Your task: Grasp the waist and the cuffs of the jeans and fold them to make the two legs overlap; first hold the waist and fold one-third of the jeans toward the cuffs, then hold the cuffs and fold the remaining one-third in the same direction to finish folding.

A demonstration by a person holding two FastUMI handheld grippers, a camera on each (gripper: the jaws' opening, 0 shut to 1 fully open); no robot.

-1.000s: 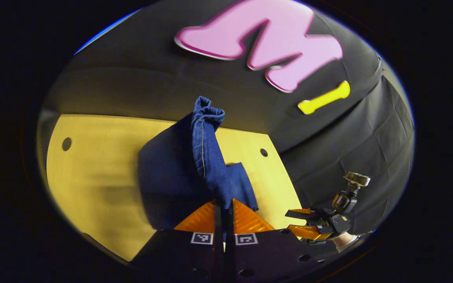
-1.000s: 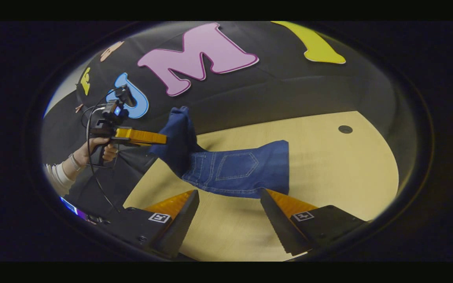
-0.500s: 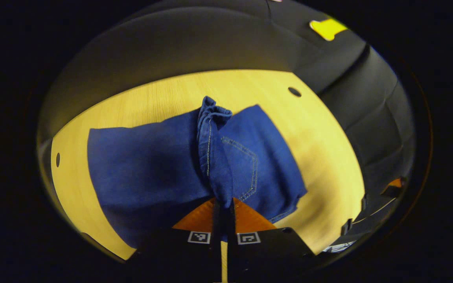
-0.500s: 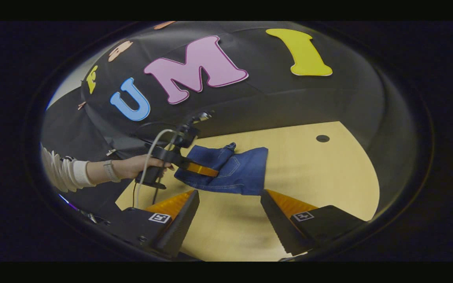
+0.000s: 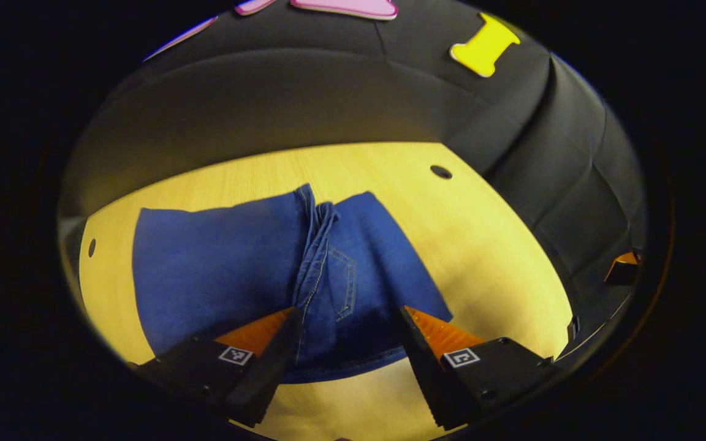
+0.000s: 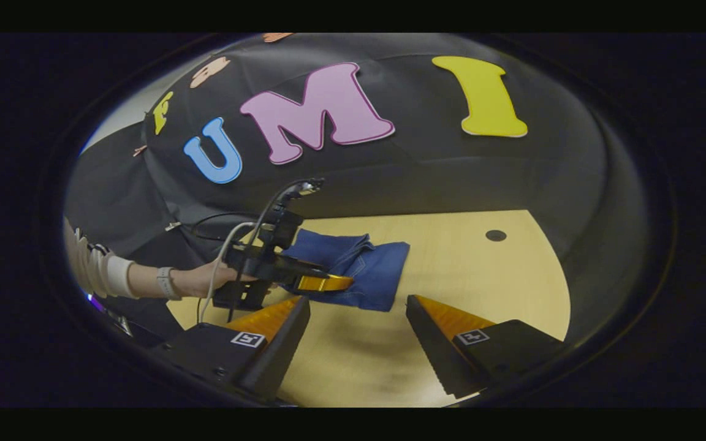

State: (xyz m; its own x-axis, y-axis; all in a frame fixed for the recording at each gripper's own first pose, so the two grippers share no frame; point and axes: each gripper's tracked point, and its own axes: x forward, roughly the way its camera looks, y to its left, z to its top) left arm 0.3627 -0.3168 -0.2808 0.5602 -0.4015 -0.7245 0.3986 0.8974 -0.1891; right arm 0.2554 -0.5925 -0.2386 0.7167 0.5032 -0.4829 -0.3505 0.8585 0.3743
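The left gripper has let go of the jeans since a moment ago. Before, its two fingers were pinched tight on a bunch of cloth. Now they are spread wide apart, one on each side of the bunched seam, and they hold nothing. I cannot tell if the tips touch the cloth.

In the left gripper view, the jeans lie folded on the yellow wood surface. They sit just past the fingers, from about 9 o'clock to the middle. A pocket with light stitching shows next to the raised seam. Farther off, at about 1 o'clock, there is a small round hole in the surface.

In the right gripper view, the right gripper is wide open too and holds nothing. It hangs over bare wood, near the jeans but apart from them. Past it, at about 10 o'clock, a hand holds the left gripper at the edge of the folded jeans.
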